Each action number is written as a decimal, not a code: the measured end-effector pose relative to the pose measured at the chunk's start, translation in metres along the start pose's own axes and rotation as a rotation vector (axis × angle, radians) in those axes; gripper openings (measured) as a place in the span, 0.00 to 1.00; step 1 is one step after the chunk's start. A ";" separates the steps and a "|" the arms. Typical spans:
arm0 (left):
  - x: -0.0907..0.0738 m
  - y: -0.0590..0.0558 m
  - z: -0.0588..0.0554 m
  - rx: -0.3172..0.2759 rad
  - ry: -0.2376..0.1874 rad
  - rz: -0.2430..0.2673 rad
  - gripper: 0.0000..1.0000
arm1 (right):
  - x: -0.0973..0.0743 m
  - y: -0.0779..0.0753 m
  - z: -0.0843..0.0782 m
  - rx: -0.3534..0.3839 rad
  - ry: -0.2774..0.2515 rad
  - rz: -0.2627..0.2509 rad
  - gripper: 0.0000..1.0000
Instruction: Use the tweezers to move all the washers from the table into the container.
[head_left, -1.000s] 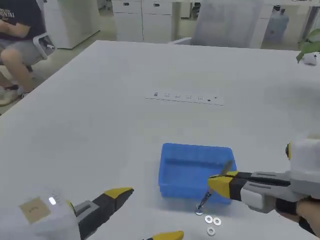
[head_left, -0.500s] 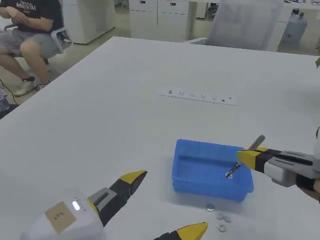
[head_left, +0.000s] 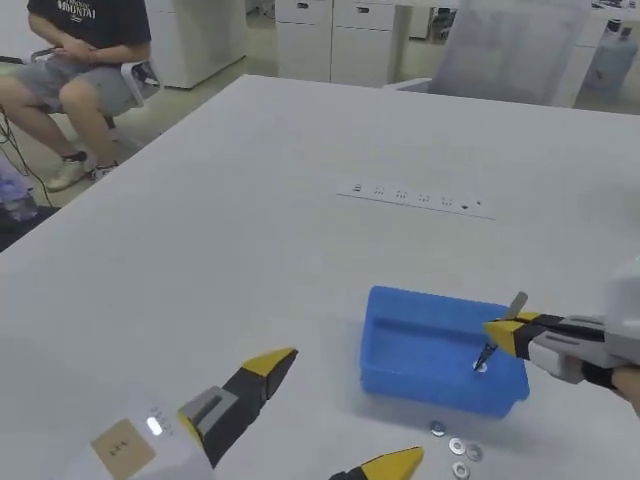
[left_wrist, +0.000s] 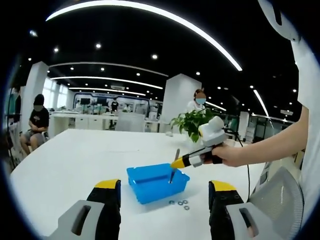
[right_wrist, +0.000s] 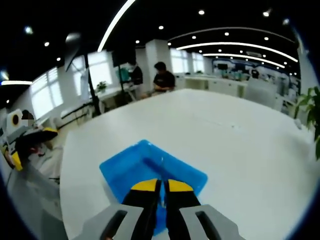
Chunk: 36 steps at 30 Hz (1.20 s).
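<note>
lower right, head view: r gripper (head_left: 497, 330) jaws pinch tweezers (head_left: 487, 356), tips in blue bin (head_left: 420, 386). l gripper (head_left: 335, 411) jaws spread, bottom left; washers (head_left: 457, 446) just below bin.

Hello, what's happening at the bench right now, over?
Right tool shut on tweezers, tips in blue container. Left tool open. Four washers on table beside container. Nothing in the way.

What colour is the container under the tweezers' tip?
Blue. The shallow rectangular plastic container shows best in the head view.

left gripper (head_left: 335, 410) / right gripper (head_left: 493, 331): black jaws, yellow tips | left body white, tan label (head_left: 118, 447) | sleeve (left_wrist: 306, 75) white
</note>
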<state>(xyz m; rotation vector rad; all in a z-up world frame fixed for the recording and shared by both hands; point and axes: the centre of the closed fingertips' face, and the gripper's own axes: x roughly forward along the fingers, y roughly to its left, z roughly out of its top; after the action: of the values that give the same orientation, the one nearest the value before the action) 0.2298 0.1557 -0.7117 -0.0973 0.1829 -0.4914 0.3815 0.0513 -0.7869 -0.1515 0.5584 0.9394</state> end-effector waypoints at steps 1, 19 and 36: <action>0.000 0.000 0.000 -0.002 -0.001 0.001 0.72 | 0.000 0.001 0.000 0.000 0.003 0.010 0.01; -0.002 0.005 0.001 -0.006 -0.007 0.025 0.71 | -0.031 0.018 0.026 -0.004 -0.097 0.023 0.02; -0.002 0.005 -0.002 0.003 0.008 0.024 0.69 | -0.053 0.073 -0.001 0.079 -0.099 0.122 0.02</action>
<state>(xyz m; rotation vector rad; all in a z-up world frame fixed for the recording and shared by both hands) 0.2302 0.1603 -0.7139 -0.0903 0.1905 -0.4686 0.2983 0.0562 -0.7519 0.0002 0.5163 1.0356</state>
